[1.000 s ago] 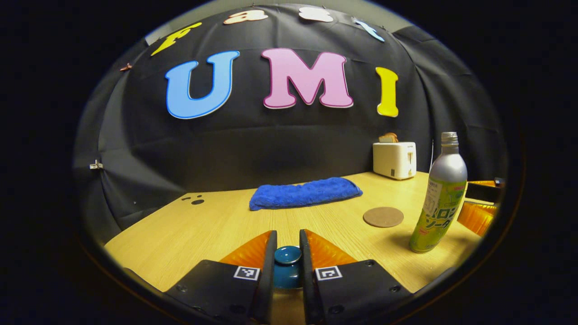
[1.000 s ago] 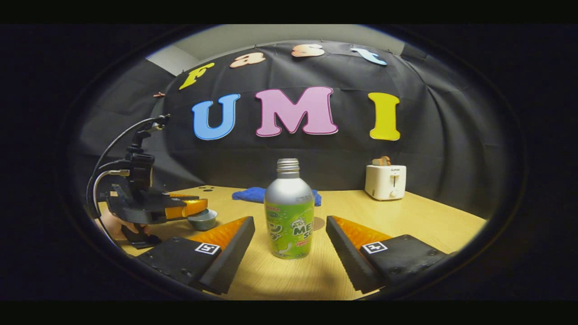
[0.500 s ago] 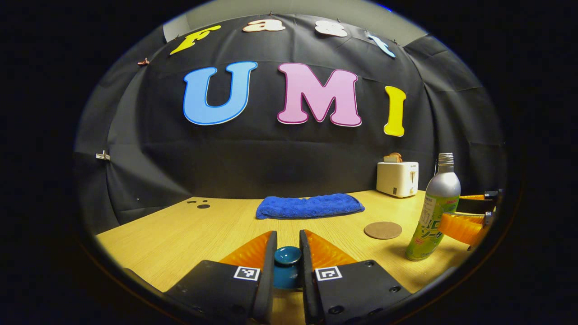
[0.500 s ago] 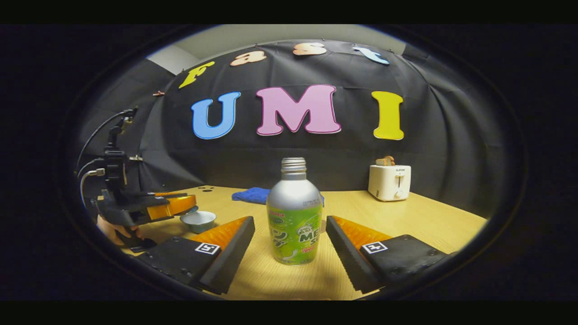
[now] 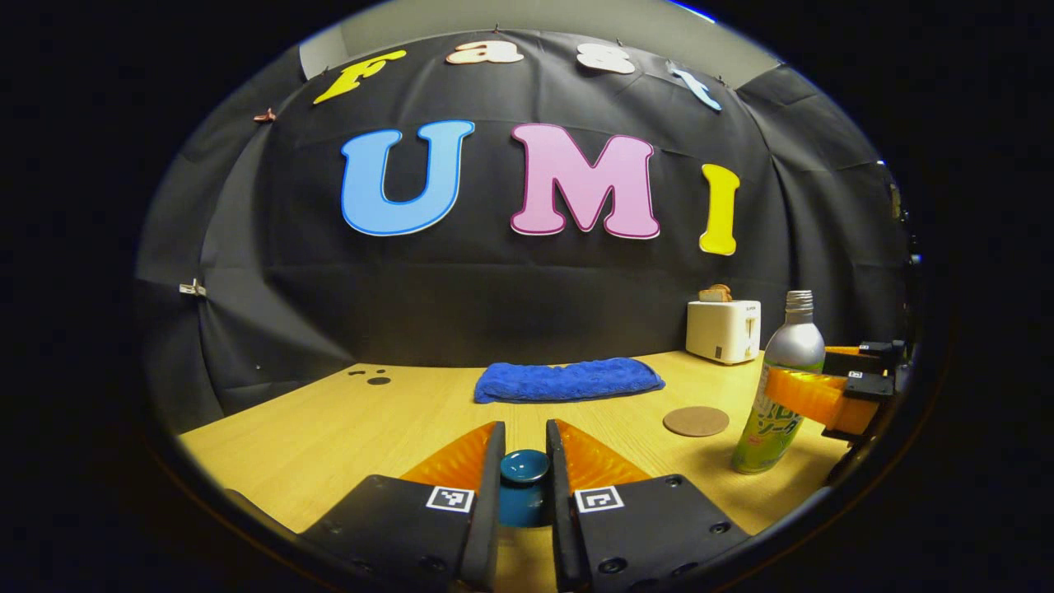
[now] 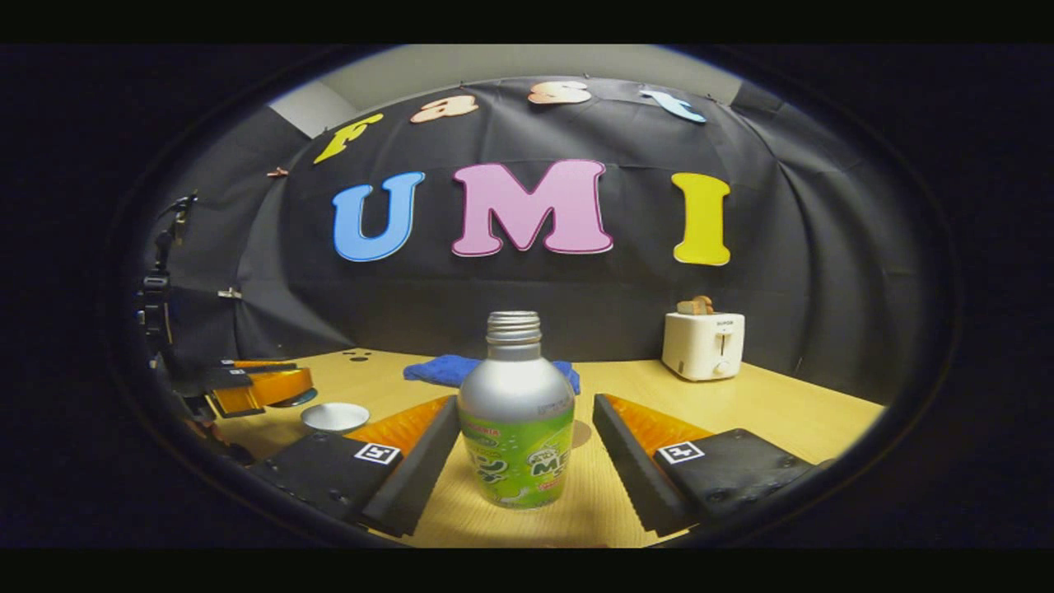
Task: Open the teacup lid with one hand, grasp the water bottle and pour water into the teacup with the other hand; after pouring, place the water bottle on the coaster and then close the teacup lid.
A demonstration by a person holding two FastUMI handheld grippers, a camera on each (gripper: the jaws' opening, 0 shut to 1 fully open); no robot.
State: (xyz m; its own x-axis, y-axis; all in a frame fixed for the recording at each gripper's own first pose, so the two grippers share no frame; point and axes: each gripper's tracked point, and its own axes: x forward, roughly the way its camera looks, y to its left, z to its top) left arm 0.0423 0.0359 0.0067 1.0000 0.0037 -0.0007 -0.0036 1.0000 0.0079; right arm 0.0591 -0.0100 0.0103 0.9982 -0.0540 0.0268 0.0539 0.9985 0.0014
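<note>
**Step in hand:** lid off, bottle grasp pending.

- Left claw (image 5: 524, 486): closed on the knob of the teacup lid (image 5: 524, 466), both fingers pressing it; lid held clear above the bench (image 5: 346, 428). Seen in the right gripper view at far left (image 6: 263, 387), beside and above the open teacup (image 6: 334, 417).
- Right claw (image 6: 527, 453): spread wide, holding nothing; fingers flank the water bottle (image 6: 516, 420), the left finger close to its side, contact not certain. Bottle upright on the bench, uncapped.
- Coaster (image 5: 696, 421): bare, between the bottle and the blue towel (image 5: 568, 380).
- Toaster (image 6: 702, 344): rear right, not involved.

**Next move, judged:** close the right claw squarely on the bottle body, lift, carry to the teacup and tilt.

**Change since earlier frames:** the right claw has advanced, so the bottle sits deeper between its fingers; the left claw has drawn the lid farther from the teacup.
</note>
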